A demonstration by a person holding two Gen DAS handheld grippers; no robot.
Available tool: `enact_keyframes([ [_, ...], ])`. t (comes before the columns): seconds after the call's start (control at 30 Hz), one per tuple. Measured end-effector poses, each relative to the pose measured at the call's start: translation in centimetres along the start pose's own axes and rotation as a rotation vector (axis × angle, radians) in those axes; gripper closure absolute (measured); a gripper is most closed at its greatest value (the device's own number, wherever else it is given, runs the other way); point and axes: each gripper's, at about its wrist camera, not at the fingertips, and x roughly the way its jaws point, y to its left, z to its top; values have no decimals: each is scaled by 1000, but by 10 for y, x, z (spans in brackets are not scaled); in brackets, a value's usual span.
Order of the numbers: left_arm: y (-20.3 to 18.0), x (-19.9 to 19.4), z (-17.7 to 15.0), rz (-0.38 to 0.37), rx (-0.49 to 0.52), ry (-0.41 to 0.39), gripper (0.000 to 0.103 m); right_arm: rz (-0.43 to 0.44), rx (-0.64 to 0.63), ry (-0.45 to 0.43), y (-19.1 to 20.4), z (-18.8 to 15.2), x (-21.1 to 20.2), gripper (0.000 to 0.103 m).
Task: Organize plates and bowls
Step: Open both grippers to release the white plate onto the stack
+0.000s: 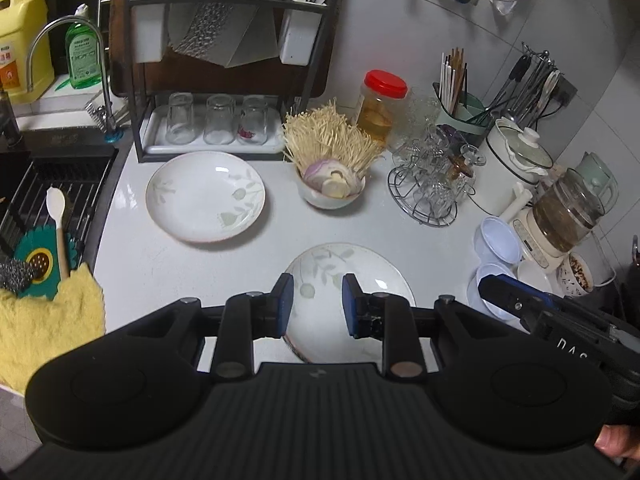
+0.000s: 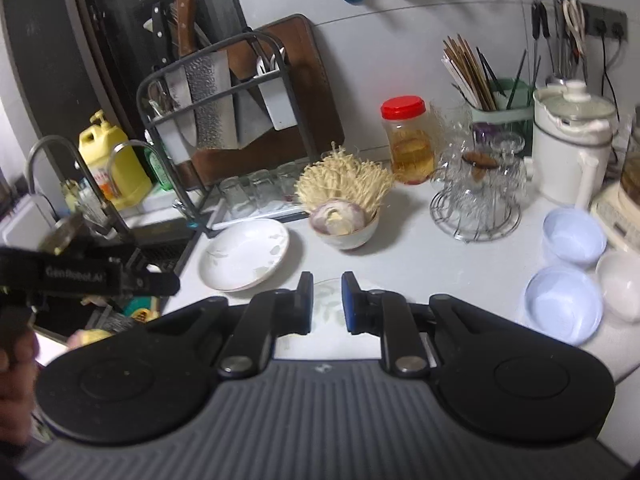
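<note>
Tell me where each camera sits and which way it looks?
Left wrist: on the left hand-held gripper, looking down over the near plate toward the knife rack; the right hand-held gripper shows at right.
Right wrist: on the right hand-held gripper, facing the counter and the blue bowls; a hand shows at left.
Shared: the far plate, the mushroom bowl, the red-lidded jar.

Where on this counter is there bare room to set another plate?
Bare counter lies between the far plate, the near plate and the mushroom bowl. The right side is crowded: glass rack, plastic bowls, appliances.
</note>
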Motion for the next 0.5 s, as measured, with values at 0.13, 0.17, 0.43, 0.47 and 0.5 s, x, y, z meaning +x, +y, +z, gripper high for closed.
enact_keyframes([
  [0.13,7,-12,-17,-8,1,7,74,-1,-24,9,15,-15,-8,84],
  [0.17,7,-16,-20,-4,17,2,74,2,-22,9,17,-19,-10,84],
  [0.43,20,-34,-32,20,46,-17,74,7,3,-4,34,-36,-18,84],
  [0.47,23,-33,-32,19,43,-15,74,6,4,-4,36,-37,-18,84],
  [0.5,26,-32,-33,18,39,-14,74,8,5,-4,37,-38,-18,84],
])
